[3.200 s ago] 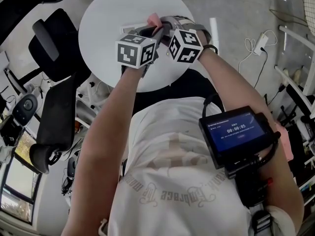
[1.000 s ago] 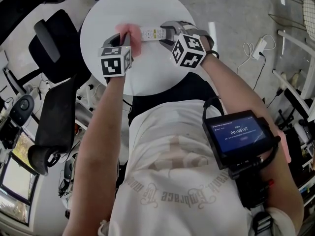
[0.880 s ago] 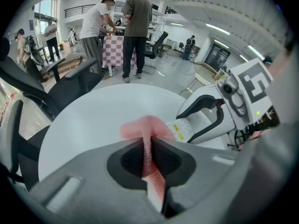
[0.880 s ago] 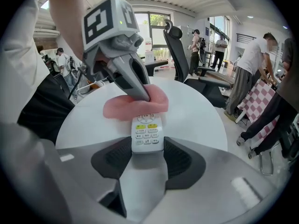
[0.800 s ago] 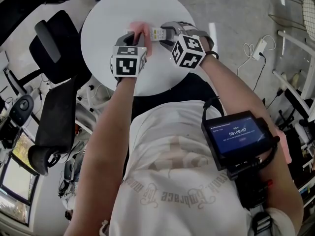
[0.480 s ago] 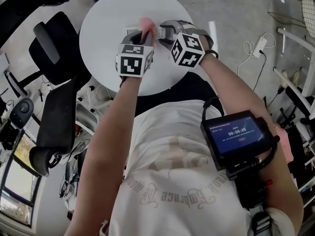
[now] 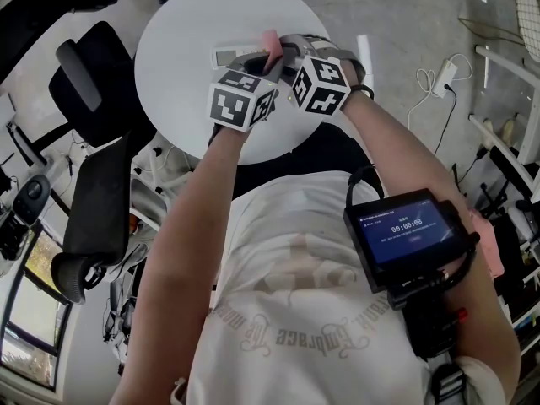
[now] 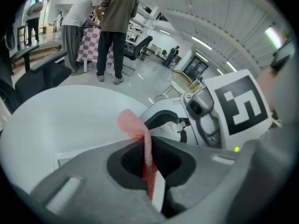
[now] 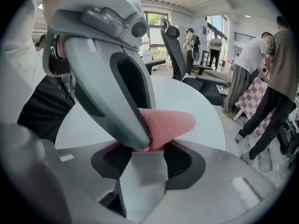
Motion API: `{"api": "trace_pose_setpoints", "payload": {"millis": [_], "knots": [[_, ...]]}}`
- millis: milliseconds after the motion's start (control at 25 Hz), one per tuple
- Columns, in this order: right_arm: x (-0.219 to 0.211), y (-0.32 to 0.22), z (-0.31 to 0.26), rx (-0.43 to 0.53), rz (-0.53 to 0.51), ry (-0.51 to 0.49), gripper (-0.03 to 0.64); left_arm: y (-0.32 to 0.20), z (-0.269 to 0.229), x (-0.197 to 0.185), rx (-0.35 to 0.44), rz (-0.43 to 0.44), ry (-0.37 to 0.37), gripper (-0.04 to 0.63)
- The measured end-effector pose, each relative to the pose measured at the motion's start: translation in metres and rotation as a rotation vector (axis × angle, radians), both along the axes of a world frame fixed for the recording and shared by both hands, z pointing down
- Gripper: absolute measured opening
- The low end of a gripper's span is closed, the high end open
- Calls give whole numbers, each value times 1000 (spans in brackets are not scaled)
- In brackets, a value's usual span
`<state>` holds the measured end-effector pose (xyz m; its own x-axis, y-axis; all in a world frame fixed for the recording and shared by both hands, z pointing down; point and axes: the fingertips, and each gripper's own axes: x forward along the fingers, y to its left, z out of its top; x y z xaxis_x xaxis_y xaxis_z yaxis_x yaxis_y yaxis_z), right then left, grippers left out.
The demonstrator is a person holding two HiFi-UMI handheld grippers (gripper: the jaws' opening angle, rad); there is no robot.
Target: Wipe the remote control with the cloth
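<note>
Crowding the remote control [image 7: 226, 56], left tool [image 7: 267, 56] and cloth [image 7: 270, 39] hide it.

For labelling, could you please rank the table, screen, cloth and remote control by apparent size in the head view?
table
screen (nearer the camera)
remote control and cloth: both partly hidden, too alike to rank

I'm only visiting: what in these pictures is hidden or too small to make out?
Head view: the left gripper and right gripper cover most of the white plastic remote control; its buttons are too small to read.
Right gripper view: the remote's far end is hidden behind the left gripper's jaw and the pink textured cloth.
Left gripper view: the cloth and the gripper's grey body hide where cloth meets remote.
</note>
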<state>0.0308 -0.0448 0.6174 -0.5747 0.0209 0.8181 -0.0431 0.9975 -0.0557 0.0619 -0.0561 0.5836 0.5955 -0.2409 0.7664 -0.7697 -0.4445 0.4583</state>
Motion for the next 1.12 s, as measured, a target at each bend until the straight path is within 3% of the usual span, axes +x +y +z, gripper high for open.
{"api": "trace_pose_setpoints", "payload": {"millis": [200, 360, 560, 760, 1120], "knots": [[3, -1, 1, 3, -4, -3, 224, -1, -4, 1, -18, -14, 47, 23], [5, -2, 1, 7, -10, 8, 229, -1, -9, -26, -6, -150, 37, 23], [-6, 3, -7, 20, -36, 48, 284, 22, -20, -87, 11, -357, 46, 23], [-26, 11, -2, 54, -152, 183, 274, 56, -26, -140, 16, -534, 74, 23], [-46, 12, 5, 87, -217, 399, 265, 80, -41, -169, 52, -616, 116, 24]]}}
